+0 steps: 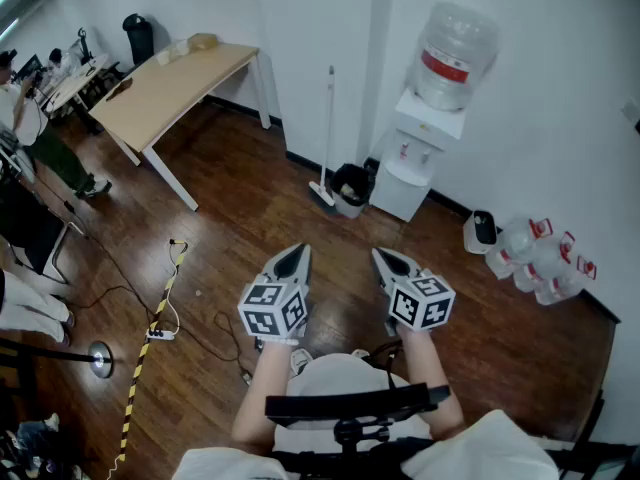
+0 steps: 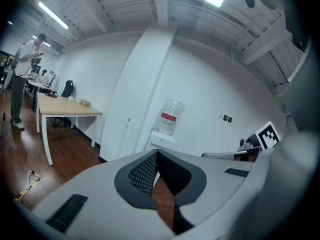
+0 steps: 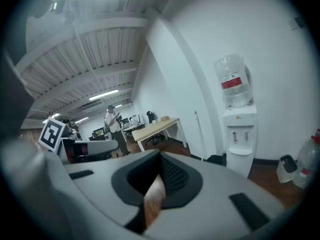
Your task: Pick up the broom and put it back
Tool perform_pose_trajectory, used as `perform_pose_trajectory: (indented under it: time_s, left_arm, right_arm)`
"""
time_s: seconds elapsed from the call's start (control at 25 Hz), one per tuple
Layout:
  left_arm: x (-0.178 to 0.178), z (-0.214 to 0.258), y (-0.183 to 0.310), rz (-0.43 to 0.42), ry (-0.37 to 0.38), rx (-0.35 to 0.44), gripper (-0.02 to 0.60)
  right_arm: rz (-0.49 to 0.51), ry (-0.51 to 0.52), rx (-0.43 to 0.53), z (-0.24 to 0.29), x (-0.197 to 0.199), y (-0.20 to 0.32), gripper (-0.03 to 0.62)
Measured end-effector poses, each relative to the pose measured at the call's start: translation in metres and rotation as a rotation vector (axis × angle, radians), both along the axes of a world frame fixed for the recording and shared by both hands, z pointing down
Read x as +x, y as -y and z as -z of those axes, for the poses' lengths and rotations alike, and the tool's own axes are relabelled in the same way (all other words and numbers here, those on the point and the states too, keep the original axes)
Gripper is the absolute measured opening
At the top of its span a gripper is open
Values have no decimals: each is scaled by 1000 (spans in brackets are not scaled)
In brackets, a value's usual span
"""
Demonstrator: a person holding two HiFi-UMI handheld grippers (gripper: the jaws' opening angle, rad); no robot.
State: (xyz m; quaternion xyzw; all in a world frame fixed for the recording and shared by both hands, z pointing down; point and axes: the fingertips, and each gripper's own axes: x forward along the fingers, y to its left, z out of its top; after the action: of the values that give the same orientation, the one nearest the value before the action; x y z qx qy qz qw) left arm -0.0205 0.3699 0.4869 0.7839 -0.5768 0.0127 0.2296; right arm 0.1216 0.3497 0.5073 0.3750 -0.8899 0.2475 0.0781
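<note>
Looks not begun — broom (image 1: 328, 136) leans on the wall beside the bin (image 1: 351, 190), well apart from left claw (image 1: 297, 254) and right claw (image 1: 386, 259) — both closed tight, empty.

Broom (image 2: 126, 134) faint thin line, head hidden behind left gripper (image 2: 156, 153); person (image 1: 20, 118) cut by left edge

The head view looks steeply down from above the person onto the floor (image 1: 250, 238), the wall (image 1: 320, 28) at 12 o'clock. Each gripper view sits close behind its own jaws, facing that wall almost level. All share the water dispenser (image 1: 420, 158) at 1 o'clock, the broom (image 1: 326, 148) and the desk (image 1: 170, 88).
</note>
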Motion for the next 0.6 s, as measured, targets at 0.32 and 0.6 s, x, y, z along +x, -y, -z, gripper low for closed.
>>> perform_pose_trajectory:
  time_s: [0.32,0.6]
  left_arm:
    - [21,1,16,12,10,15,2]
    - [52,-1,16,24,40,13,2]
  right_arm:
    - [4,11,14,-1,22,18,9]
    - [21,34,7,-9,51,22,9]
